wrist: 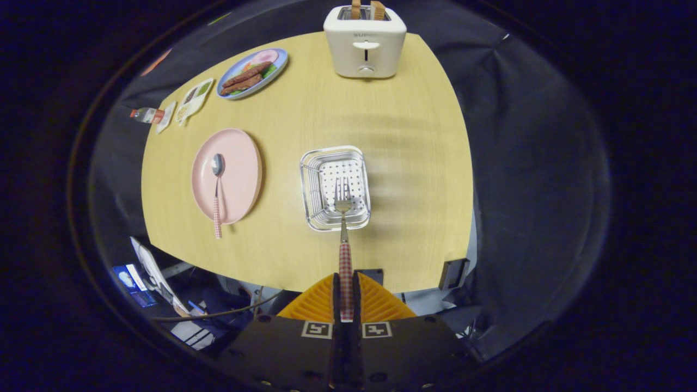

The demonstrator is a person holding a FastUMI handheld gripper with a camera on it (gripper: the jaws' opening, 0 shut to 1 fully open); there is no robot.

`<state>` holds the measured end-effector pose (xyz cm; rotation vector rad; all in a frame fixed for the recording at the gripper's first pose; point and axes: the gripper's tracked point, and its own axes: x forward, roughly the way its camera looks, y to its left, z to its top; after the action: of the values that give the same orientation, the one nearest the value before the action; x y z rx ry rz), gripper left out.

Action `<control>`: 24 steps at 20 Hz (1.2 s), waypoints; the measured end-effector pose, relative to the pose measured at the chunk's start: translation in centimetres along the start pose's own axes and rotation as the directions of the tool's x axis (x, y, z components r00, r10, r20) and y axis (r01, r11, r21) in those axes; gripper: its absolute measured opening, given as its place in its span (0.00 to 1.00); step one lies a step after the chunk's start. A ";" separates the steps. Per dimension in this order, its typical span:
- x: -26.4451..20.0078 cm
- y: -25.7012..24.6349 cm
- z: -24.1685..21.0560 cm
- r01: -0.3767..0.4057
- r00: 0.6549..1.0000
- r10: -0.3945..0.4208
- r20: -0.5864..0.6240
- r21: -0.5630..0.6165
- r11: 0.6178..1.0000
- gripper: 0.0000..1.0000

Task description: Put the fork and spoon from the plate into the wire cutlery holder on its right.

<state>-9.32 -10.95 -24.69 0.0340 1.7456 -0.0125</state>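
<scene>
My gripper [346, 291] is shut on the fork [343, 218], pinching its red-checked handle between both fingers. The fork points straight ahead, and its tines hang over the wire cutlery holder [309, 188], a square chrome basket with a perforated bottom, standing on the wooden table just beyond the fingers. To the left of the holder lies the pink plate [239, 163]. On the plate rests the spoon [217, 185], bowl away from me, its red-checked handle sticking out over the plate's near rim.
A white toaster [365, 46] with two slices of bread stands at the table's far edge. A blue plate of sausages [251, 73], small packets [193, 100] and a small bottle [146, 115] lie at the far left. The near table edge [261, 277] runs just ahead of the fingers.
</scene>
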 end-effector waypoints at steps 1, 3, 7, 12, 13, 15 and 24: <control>0.2 -0.1 0.3 0.003 1.000 -0.003 -0.011 0.003 1.000 0.05; 0.3 0.0 1.1 -0.010 1.000 0.010 -0.008 0.009 1.000 0.07; 0.1 0.8 3.0 -0.045 0.998 0.044 0.051 0.024 0.999 0.32; -2.2 1.7 5.2 -0.083 0.966 0.083 0.244 -0.010 0.996 0.67; -2.9 2.3 5.6 -0.102 0.948 0.103 0.300 -0.019 0.995 0.75; -4.7 3.8 6.3 -0.148 0.898 0.154 0.412 -0.046 0.988 0.89; -10.5 13.0 6.1 -0.115 0.558 0.247 0.792 -0.221 0.968 0.97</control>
<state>-1.10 1.68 -15.31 0.0891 0.7778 0.2254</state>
